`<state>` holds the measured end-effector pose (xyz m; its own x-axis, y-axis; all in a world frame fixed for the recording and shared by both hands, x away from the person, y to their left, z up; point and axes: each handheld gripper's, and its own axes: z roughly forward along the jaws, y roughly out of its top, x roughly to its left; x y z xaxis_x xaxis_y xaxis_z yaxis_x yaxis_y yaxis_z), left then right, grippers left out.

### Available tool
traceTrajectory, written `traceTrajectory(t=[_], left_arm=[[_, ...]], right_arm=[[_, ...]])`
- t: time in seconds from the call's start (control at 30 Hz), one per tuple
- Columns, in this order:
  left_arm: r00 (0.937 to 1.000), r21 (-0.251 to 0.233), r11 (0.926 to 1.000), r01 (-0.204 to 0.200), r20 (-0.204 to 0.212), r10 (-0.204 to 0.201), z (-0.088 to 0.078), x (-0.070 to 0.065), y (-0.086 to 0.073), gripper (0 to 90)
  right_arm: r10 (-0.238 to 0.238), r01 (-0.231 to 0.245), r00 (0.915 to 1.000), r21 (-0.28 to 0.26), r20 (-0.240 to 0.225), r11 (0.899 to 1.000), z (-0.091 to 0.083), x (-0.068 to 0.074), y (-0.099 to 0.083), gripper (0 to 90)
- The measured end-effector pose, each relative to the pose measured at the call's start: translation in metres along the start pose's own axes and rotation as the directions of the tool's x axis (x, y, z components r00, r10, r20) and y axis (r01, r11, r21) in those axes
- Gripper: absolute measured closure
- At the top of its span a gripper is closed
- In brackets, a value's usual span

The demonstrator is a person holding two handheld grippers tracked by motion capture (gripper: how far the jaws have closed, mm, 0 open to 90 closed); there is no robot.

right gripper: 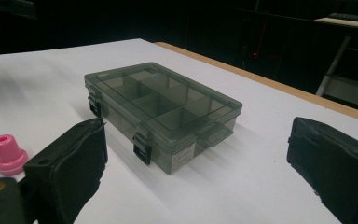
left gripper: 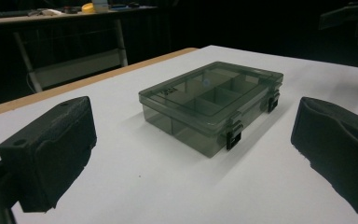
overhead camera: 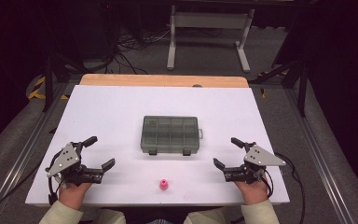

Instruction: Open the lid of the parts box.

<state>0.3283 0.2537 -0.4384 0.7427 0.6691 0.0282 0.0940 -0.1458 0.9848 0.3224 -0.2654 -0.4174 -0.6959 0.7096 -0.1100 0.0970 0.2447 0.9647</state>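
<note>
A smoky grey compartment box sits at the middle of the white table, lid down, both black latches on its near long side fastened. Through the clear lid its dividers show; no contents can be made out.

Labels: a small white sticker sits on the box's end wall in the right gripper view, w/ print too fine to read. There is embossed lettering on the lid in the left gripper view, also unreadable.

Left gripper rests on the table to the left of the box and a bit nearer the person, well apart from it, jaws wide apart w/ nothing between them. Its own view looks across bare table at the box's latch side.

Right gripper lies to the right of the box, mirror position, also well apart, jaws spread and empty.

A small pink plug stands upright on its flared base, nearer the person than the box, approx. level w/ its middle, between the two grippers and touching neither.
</note>
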Motion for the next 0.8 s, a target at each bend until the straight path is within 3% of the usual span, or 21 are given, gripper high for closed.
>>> traceTrajectory(t=[0.63, 0.8], left_arm=[[1.0, 0.024, 0.9997, 0.004, 0.001, -0.004, 0.0017, -0.0003, 0.0006, 0.3], [0.9999, 0.068, 0.9976, -0.016, -0.004, 0.016, 0.0045, -0.0012, 0.0033, 0.8]], right_arm=[[0.005, -0.005, 0.9999, 0.004, -0.011, 1.0, 0.001, 0.0002, 0.0001, 5.1], [0.015, -0.015, 0.9996, -0.007, -0.022, 1.0, 0.0026, 0.0006, 0.0008, 3.1]])
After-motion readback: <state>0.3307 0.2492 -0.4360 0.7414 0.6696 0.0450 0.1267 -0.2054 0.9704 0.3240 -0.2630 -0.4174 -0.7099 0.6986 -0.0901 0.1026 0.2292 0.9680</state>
